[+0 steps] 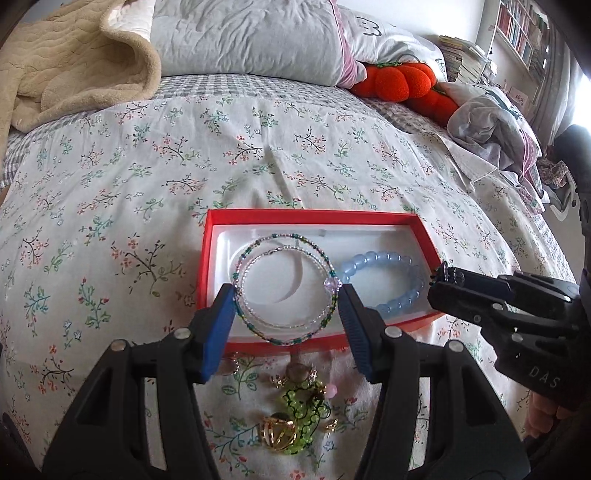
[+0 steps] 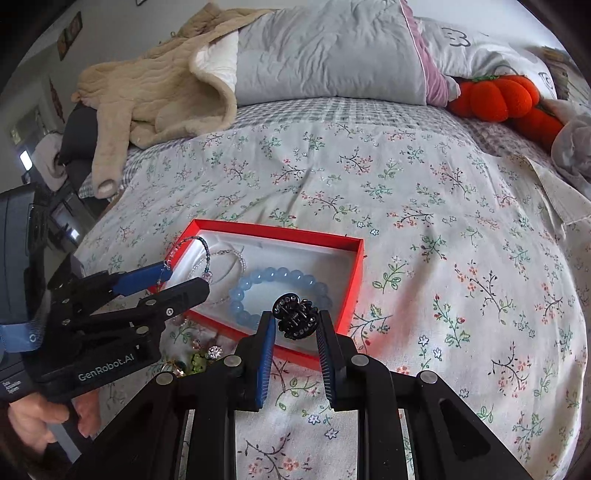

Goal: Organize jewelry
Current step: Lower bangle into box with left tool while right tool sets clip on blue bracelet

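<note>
Nearby, loose trinkets [image 1: 295, 417] crowd the red box [image 1: 430, 240].

Your left gripper [image 1: 286, 314]: black, blue ribbed pads, silver screws, "GenRobot.AI" in white.
Your right gripper [image 2: 295, 341]: black, same blue pads.
Your hand [image 2: 40, 421]: bare skin.

Floral bedspread [image 1: 155, 155], grey pillow [image 1: 251, 37], beige blanket [image 1: 66, 62]; bookshelf [image 1: 521, 33] against white wall, daylight
</note>
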A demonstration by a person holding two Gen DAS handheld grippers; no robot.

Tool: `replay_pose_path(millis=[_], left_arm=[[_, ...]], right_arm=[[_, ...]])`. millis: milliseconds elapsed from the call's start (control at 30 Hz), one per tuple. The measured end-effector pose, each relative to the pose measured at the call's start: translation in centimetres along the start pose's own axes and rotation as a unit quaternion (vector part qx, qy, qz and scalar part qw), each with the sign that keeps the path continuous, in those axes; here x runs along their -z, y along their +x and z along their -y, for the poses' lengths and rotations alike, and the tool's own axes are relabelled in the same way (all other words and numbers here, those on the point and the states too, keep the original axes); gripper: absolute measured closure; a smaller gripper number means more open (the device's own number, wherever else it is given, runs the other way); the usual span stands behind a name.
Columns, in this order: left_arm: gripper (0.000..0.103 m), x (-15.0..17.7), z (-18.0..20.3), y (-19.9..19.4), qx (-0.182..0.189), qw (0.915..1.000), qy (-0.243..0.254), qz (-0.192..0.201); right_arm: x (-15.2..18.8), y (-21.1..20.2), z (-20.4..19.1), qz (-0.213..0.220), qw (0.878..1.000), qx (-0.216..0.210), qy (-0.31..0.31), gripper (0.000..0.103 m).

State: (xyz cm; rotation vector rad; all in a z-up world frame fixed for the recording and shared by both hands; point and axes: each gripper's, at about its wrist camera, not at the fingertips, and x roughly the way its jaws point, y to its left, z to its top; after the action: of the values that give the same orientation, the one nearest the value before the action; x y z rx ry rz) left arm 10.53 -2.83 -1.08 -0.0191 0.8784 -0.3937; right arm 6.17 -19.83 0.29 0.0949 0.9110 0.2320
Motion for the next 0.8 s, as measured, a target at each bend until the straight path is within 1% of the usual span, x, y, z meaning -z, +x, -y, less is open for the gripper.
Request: replay_pose_path(millis=[200,400,567,633,800], left_arm=[[0.044,-0.2,-0.1,1.3,-0.004,1.0,0.0,-0.004],[0.042,-0.2,0.2,1.4,-0.009,0.9999,0.009,-0.003],[0.037,-0.2,0.6,0.8,-0.012,0.9997,0.019,-0.006],[0.033,-0.2,0.7,0.4,-0.017,0.9995,0.025,-0.005],[0.032,0.1,0.3,-0.8,-0.026,0.9994,0.021,-0.009]], right_arm=[[-0.2,0.6,0.3,-0.001,1.0,-0.006,-0.001,0.08],[-0.3,0.7,0.4,-0.002,1.0,-0.008,-0.003,0.08],[-0.2,0.6,0.4,-0.001,1.0,-0.006,-0.002,0.08],[-0.3,0.5,0.4,0.0,1.0,-0.006,-0.001,0.08],[-0.5,0.5,0.4,0.001,1.0,-0.004,-0.001,0.08]])
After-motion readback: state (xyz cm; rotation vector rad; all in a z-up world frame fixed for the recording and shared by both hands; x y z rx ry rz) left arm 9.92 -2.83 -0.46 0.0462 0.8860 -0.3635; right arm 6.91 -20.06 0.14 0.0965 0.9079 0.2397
